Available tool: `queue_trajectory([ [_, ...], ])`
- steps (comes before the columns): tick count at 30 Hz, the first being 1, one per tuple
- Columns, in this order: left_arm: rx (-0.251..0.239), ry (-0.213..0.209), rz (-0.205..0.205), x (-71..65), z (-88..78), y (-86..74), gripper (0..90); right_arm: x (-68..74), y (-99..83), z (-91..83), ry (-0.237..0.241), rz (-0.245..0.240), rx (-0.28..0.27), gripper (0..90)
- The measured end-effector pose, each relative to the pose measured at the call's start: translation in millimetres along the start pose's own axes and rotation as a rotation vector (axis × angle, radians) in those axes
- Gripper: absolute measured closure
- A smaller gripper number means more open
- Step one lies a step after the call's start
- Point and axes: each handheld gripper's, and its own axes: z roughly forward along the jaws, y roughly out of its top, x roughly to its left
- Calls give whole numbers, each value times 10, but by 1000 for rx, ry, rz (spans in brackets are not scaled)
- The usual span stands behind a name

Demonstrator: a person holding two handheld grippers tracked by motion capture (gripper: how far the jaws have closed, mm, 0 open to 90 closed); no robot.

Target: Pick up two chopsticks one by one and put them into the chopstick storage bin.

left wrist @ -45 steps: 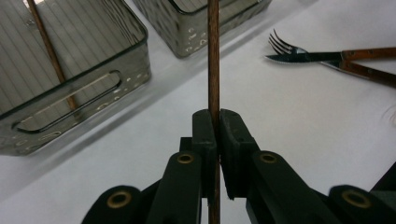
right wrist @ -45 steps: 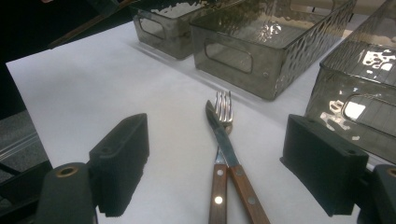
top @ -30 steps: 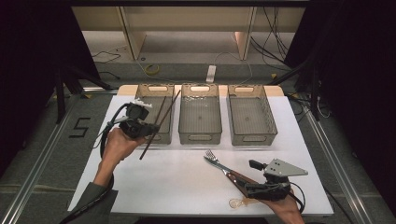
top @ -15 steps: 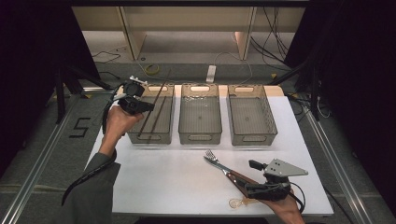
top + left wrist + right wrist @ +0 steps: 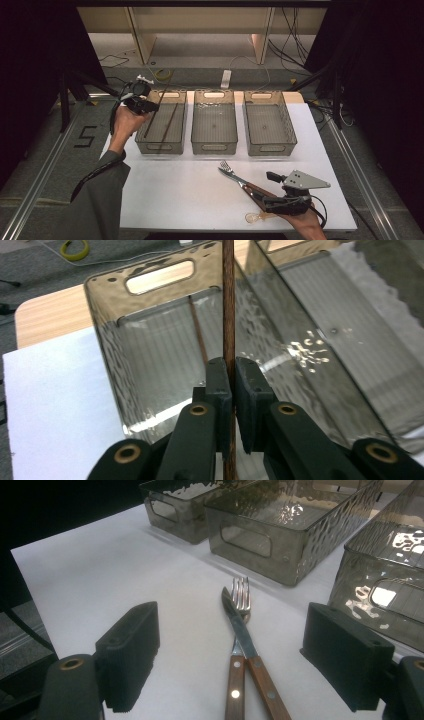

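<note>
Chopstick, held [image 5: 228, 305]: a thin brown wooden stick clamped upright between the pads of the left gripper; it runs from below the jaws up past the far handle wall of the left bin, over that bin's inside.
Table [image 5: 165, 195]: white top carrying three bins in a row at its far side and cutlery near the front right.
Left bin [image 5: 150, 146]: smoky clear plastic with a cut-out handle at each end; the leftmost of the row, directly under the left gripper's jaws.
Middle bin [image 5: 214, 146]: same make, just beside the left bin.
Right bin [image 5: 270, 147]: same make, last in the row, well apart from the held stick.
Left gripper [image 5: 150, 106]: raised at the far left corner of the left bin, jaws pinched narrow on the held chopstick, pads pressing it from both sides in the left gripper view.
Right gripper [image 5: 235, 655]: low over the front right of the table, jaws spread wide with nothing gripped; knife and fork handles lie between the pads without touching them.
Chopstick, lying [image 5: 168, 123]: a second brown stick resting lengthwise inside the left bin.
Knife [image 5: 239, 620]: wooden riveted handle, blade crossing over the fork.
Fork [image 5: 242, 591]: matching handle, tines pointing toward the bins.
</note>
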Motion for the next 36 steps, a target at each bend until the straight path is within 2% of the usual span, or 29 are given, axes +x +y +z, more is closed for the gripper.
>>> queue_trajectory([
  [4,-17,10,-10,27,60,-7,846,-4,-1,0,2,-1,-1,233],
  [6,-16,10,-6,33,107,-23,846,-3,-1,2,3,0,-2,233],
  [8,-4,28,-2,34,159,-42,846,-3,-1,2,4,1,-1,233],
  [23,11,3,-29,4,317,-162,832,-12,-3,-4,0,1,-2,233],
  [24,8,3,-37,4,318,-168,808,-11,-3,-4,1,3,0,233],
  [25,12,-6,-44,10,310,-169,716,-11,-3,-5,1,3,0,233],
  [27,15,-27,-62,18,287,-164,621,-13,-3,-4,3,1,-3,233],
  [32,16,-61,-97,4,189,-134,521,-12,1,-13,0,2,-3,233],
  [34,2,-75,-104,-27,127,-130,474,-15,1,-16,1,4,-6,233],
  [36,-23,-108,-119,-67,50,-132,431,-20,0,-18,2,4,-5,232],
])
